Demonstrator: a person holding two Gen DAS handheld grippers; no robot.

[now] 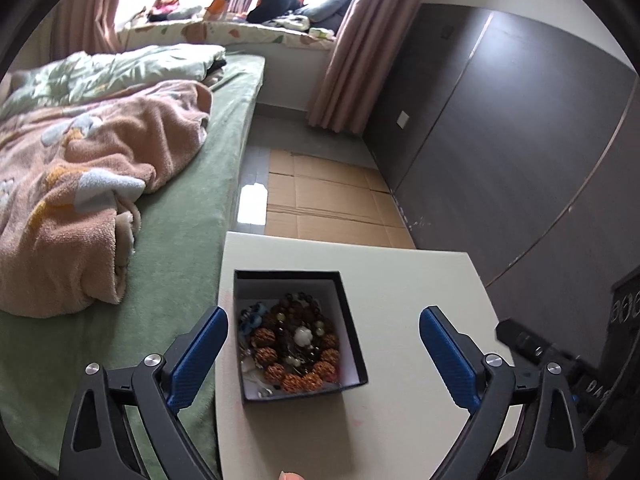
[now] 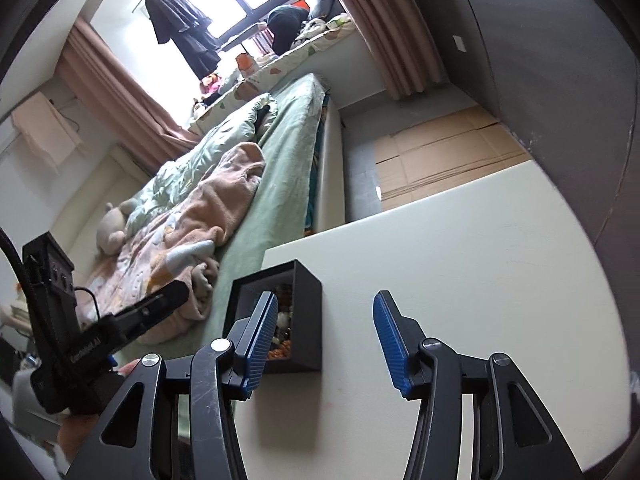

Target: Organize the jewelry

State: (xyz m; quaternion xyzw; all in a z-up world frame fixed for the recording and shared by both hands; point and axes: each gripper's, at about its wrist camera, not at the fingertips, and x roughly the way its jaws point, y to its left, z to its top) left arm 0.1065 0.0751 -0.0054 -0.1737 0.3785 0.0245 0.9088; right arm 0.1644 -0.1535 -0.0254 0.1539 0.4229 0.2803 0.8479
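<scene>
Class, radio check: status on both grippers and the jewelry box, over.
Left gripper open, empty, above the box. Right gripper open, empty, beside it. Black box lidless on white table, beaded jewelry inside. Nothing in the way.

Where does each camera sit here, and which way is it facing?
Left wrist: on the left gripper, angled down at the black box of beaded jewelry; its open blue fingers show.
Right wrist: on the right gripper, beside the box; open fingers show.
Shared: box, white table, bed.
</scene>
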